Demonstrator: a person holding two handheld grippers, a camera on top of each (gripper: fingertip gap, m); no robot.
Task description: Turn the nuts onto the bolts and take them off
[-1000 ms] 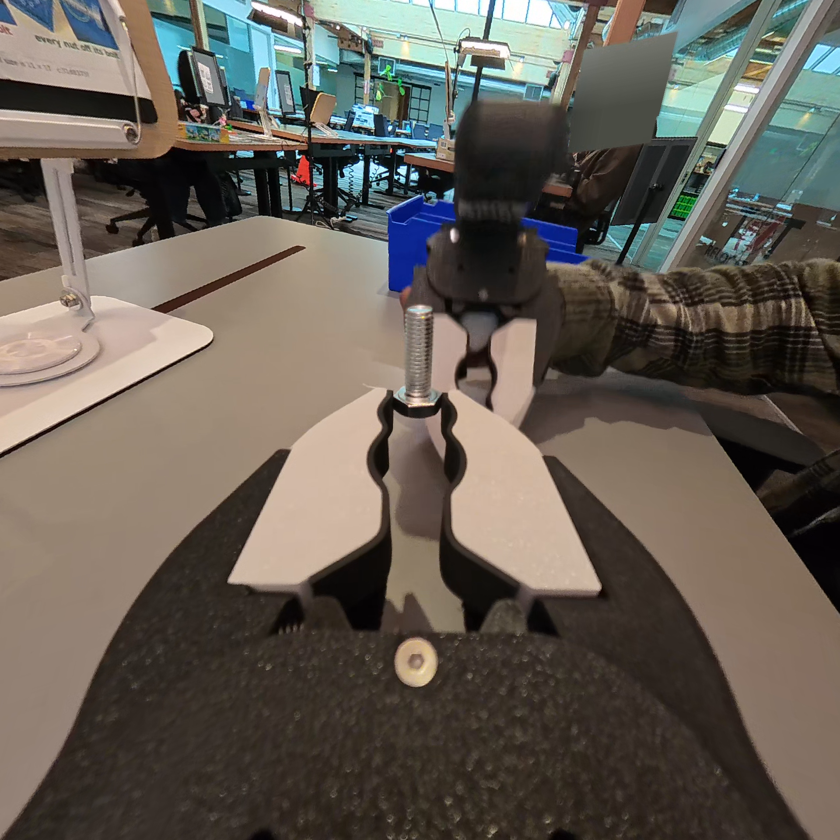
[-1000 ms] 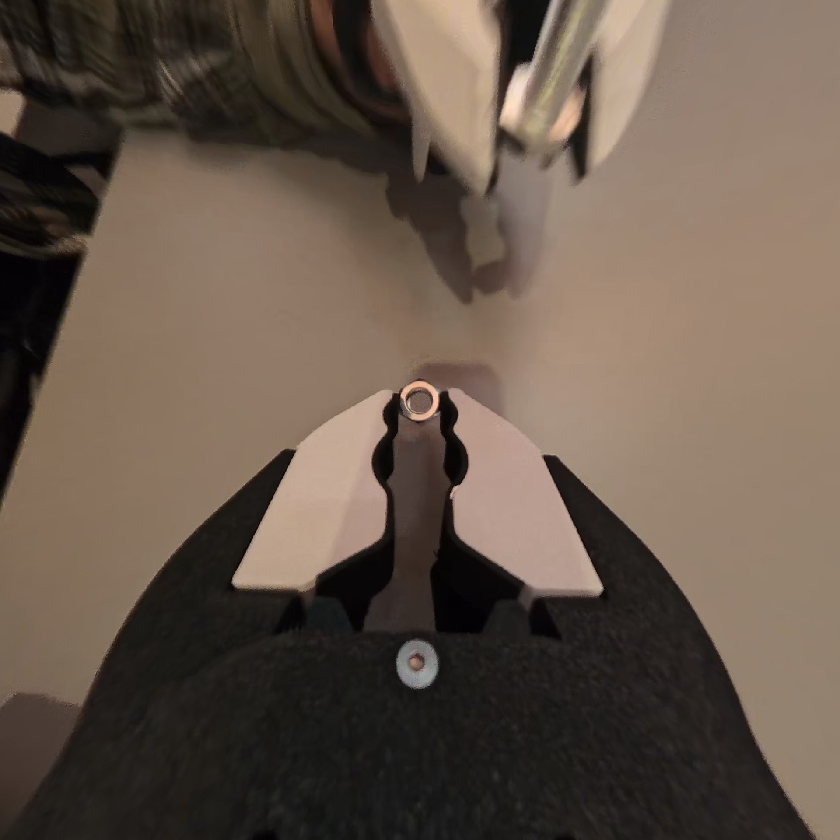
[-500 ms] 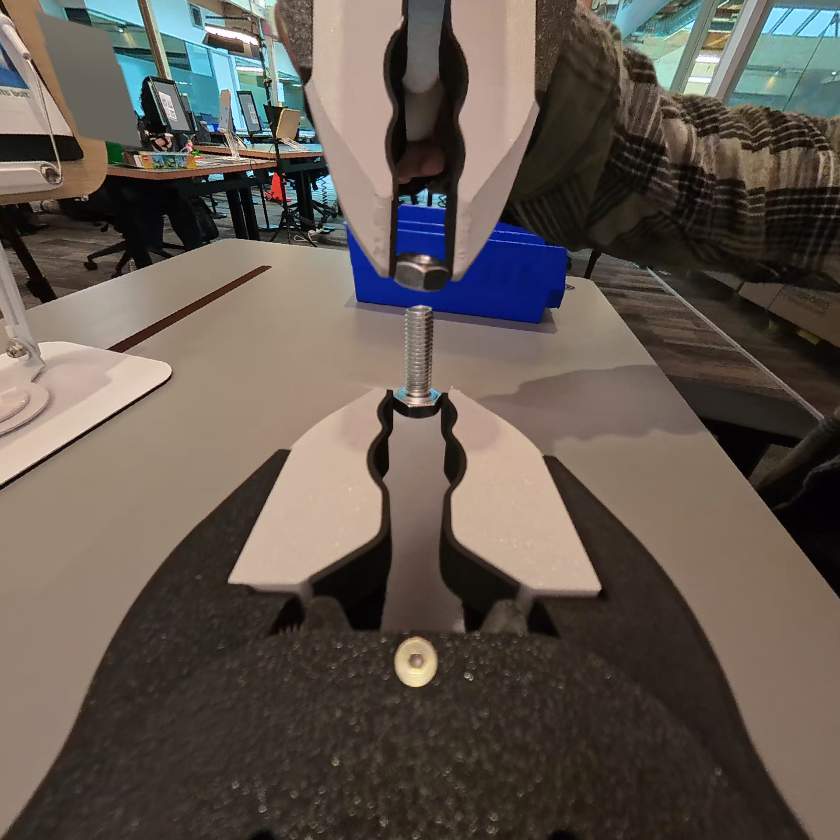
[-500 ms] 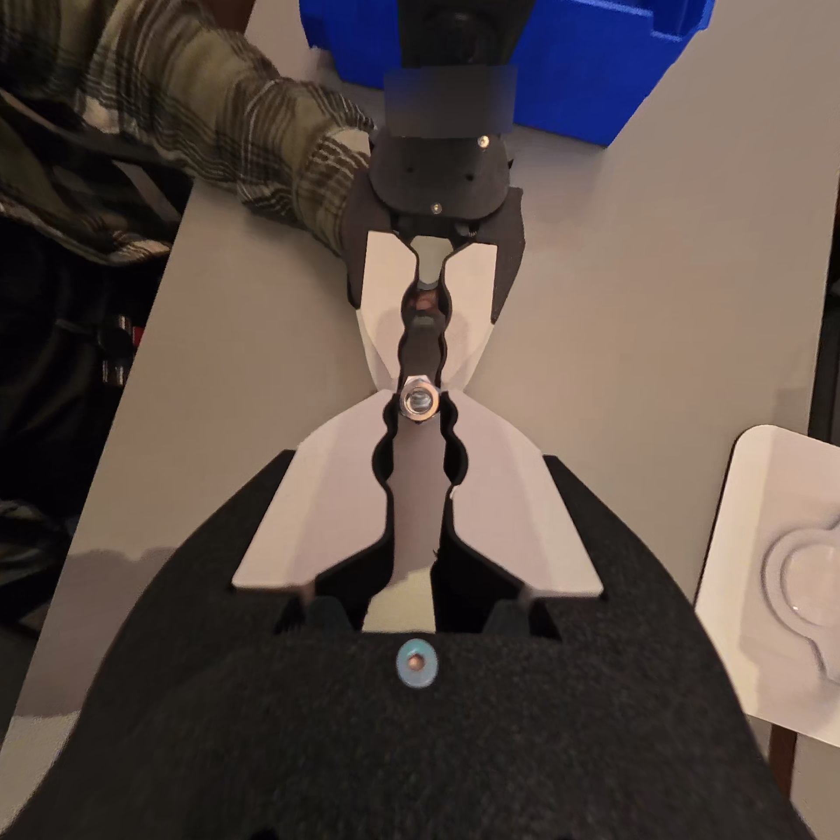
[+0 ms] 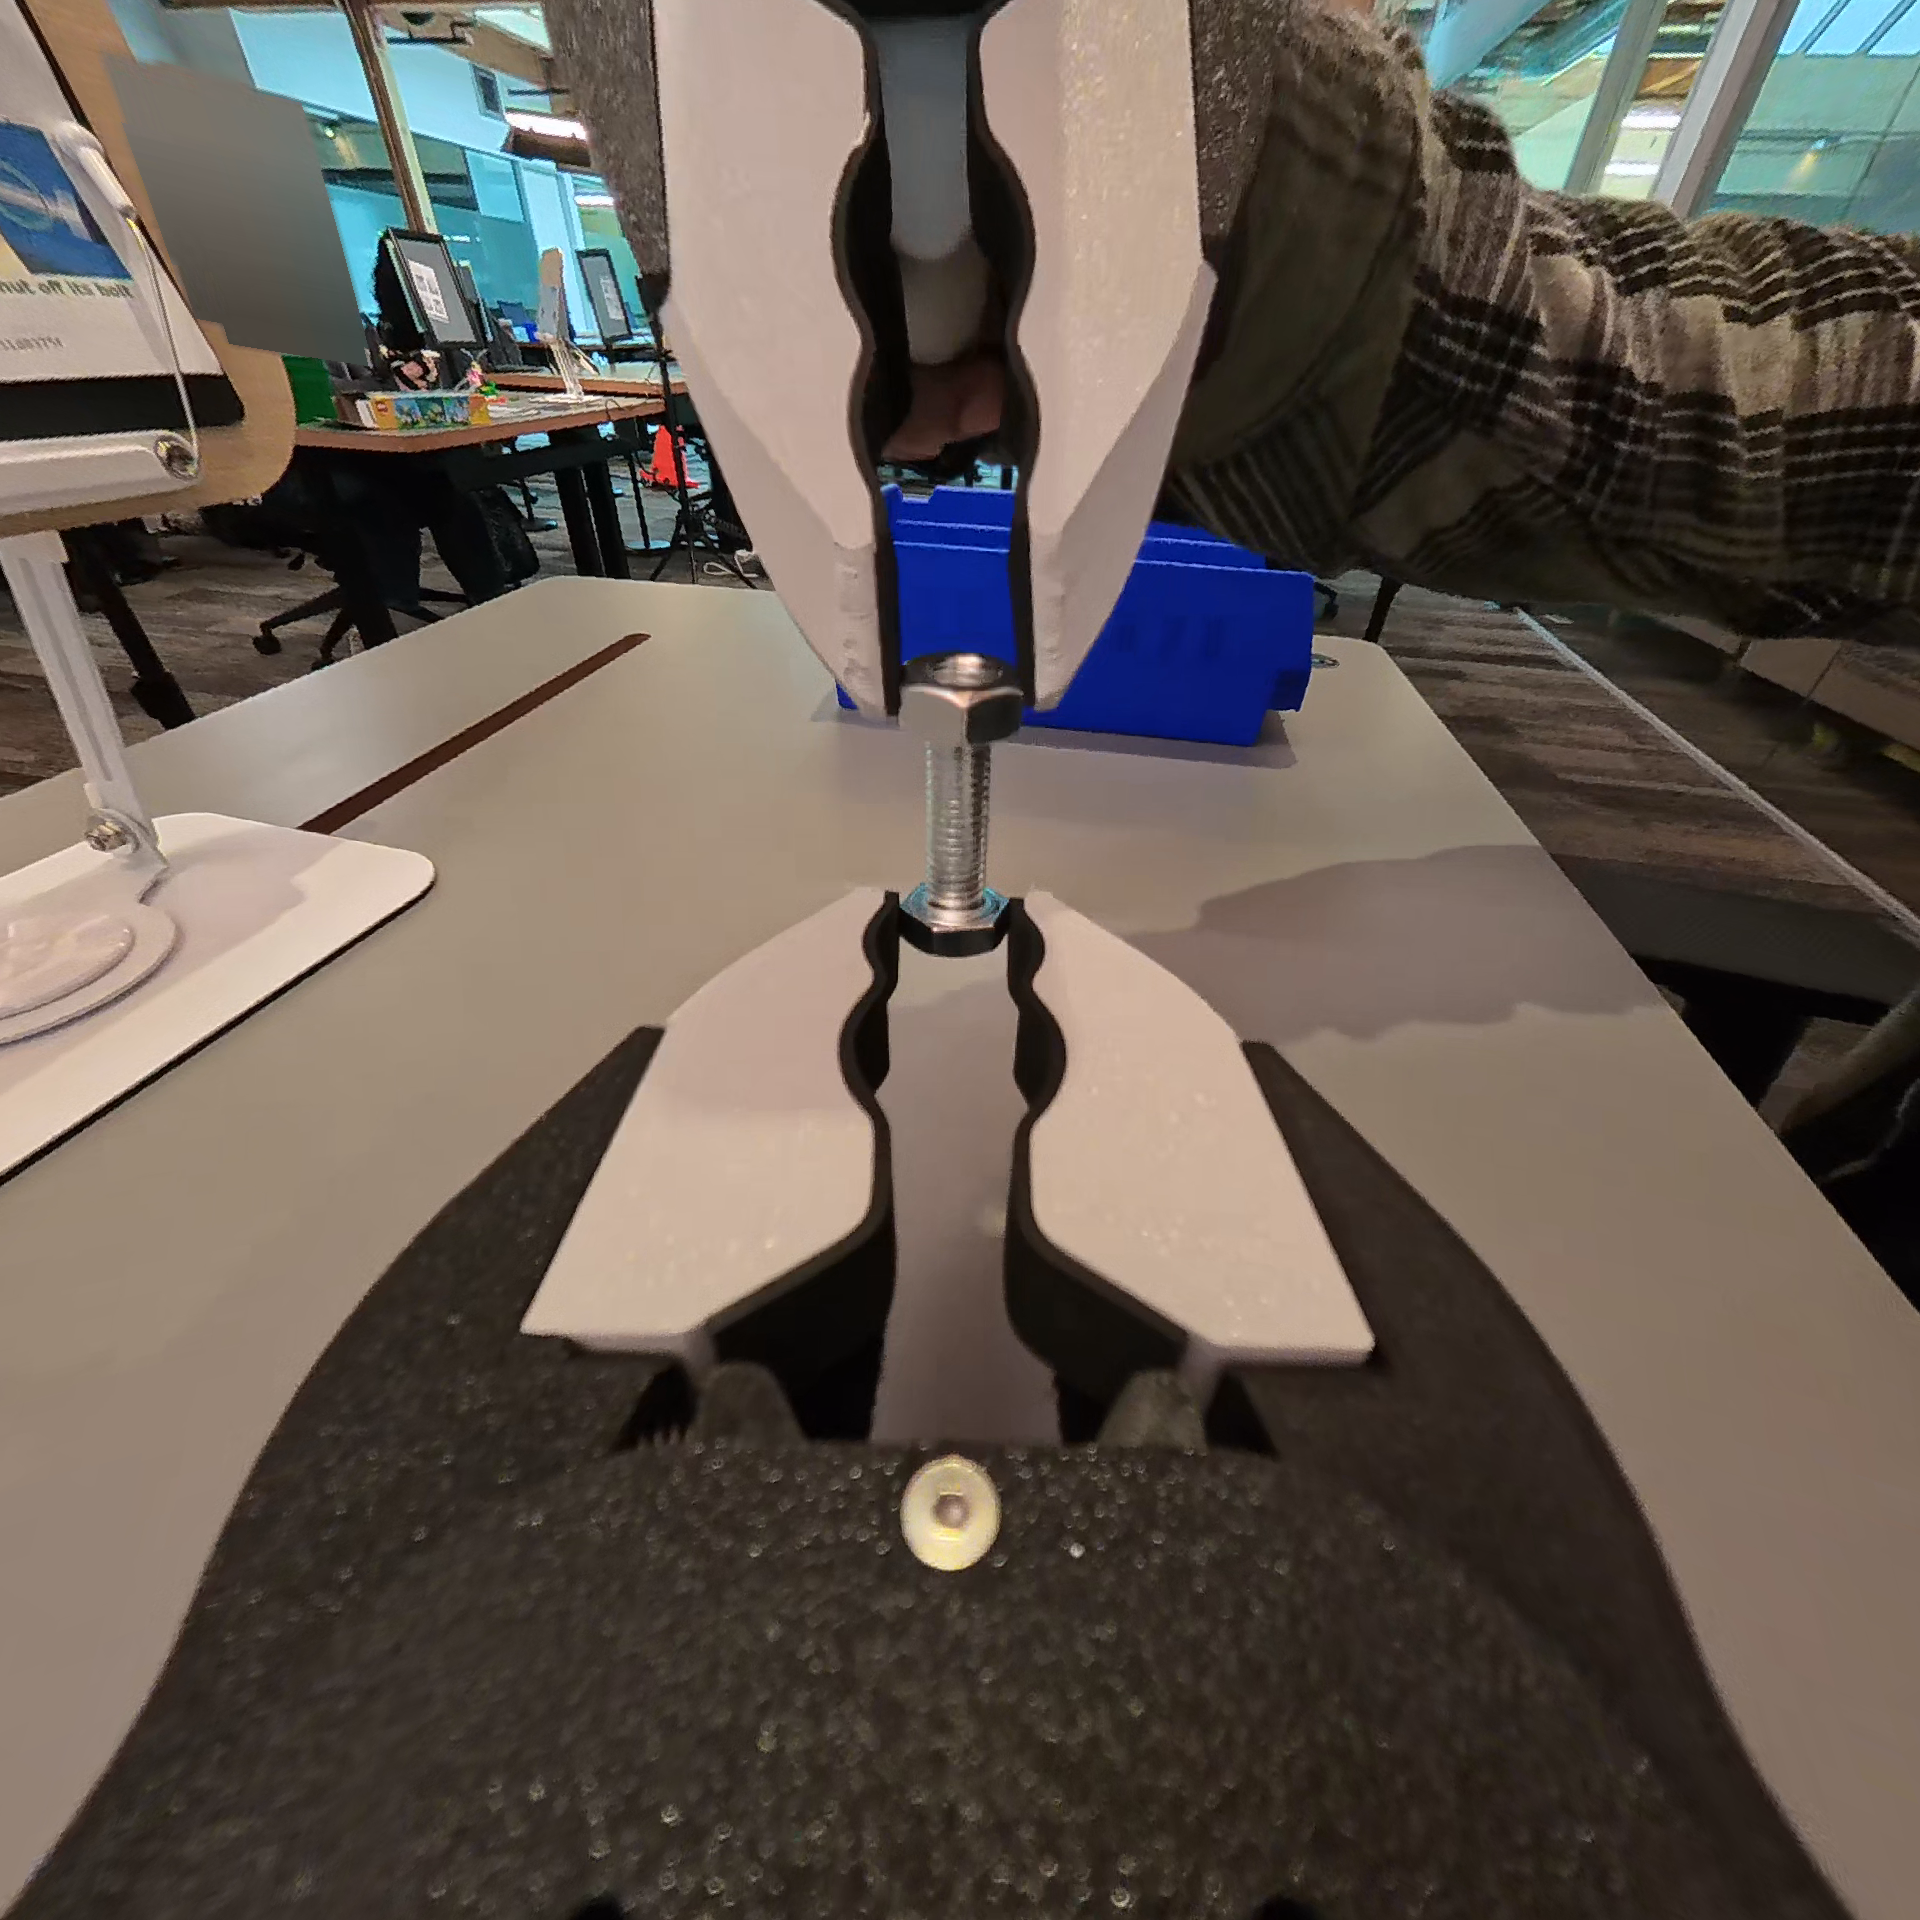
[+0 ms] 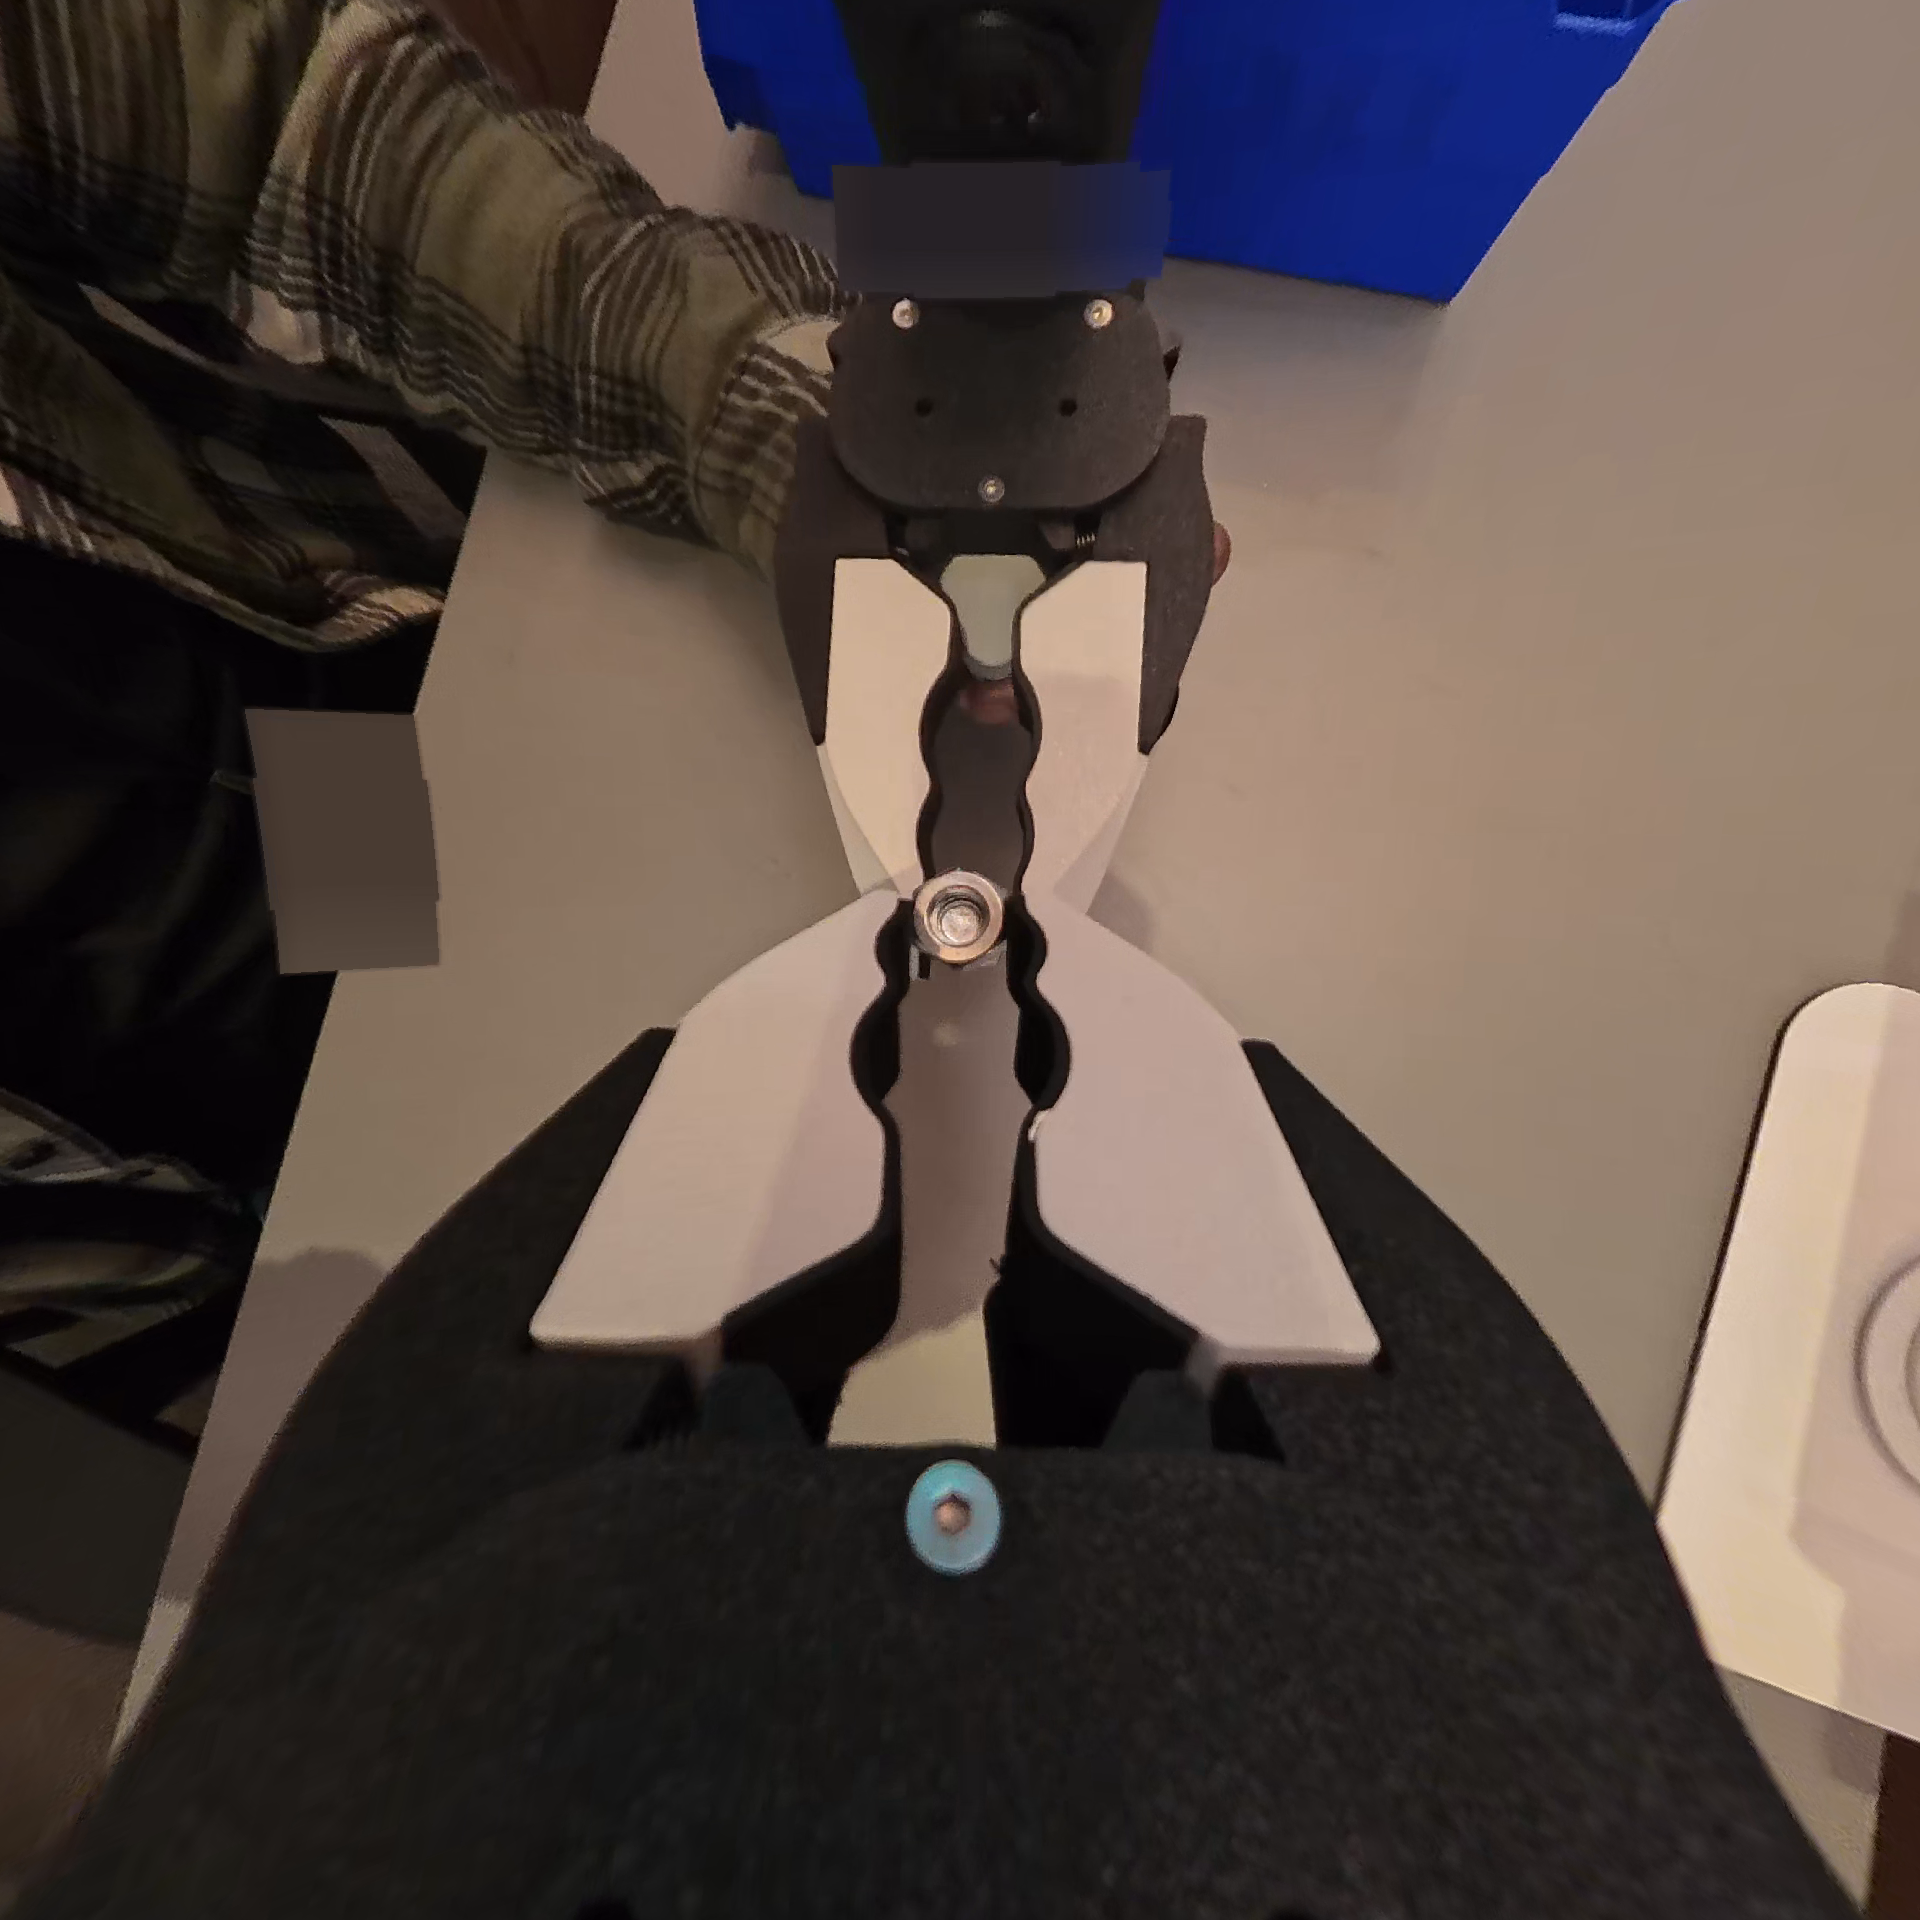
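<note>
My left gripper (image 5: 951, 930) is shut on the hex head of a silver bolt (image 5: 956, 821) and holds it upright above the grey table (image 5: 623, 935), threads up. My right gripper (image 5: 961, 696) comes down from above, shut on a silver nut (image 5: 961, 704) that sits on the tip of the bolt. In the right wrist view I look straight down: the nut (image 6: 956, 923) sits between my right fingertips with the bolt end showing inside it, and the left gripper (image 6: 966, 883) points toward me from the far side.
A blue bin (image 5: 1143, 644) stands at the far side of the table; it also shows in the right wrist view (image 6: 1299, 135). A white stand base (image 5: 156, 935) lies at the left. A plaid sleeve (image 5: 1558, 416) reaches in from the right. The table edge drops off at the right.
My right gripper swung up over the bolt and came down with the nut. Half a second ago the nut hung just above the bolt tip; now it rests on it.
</note>
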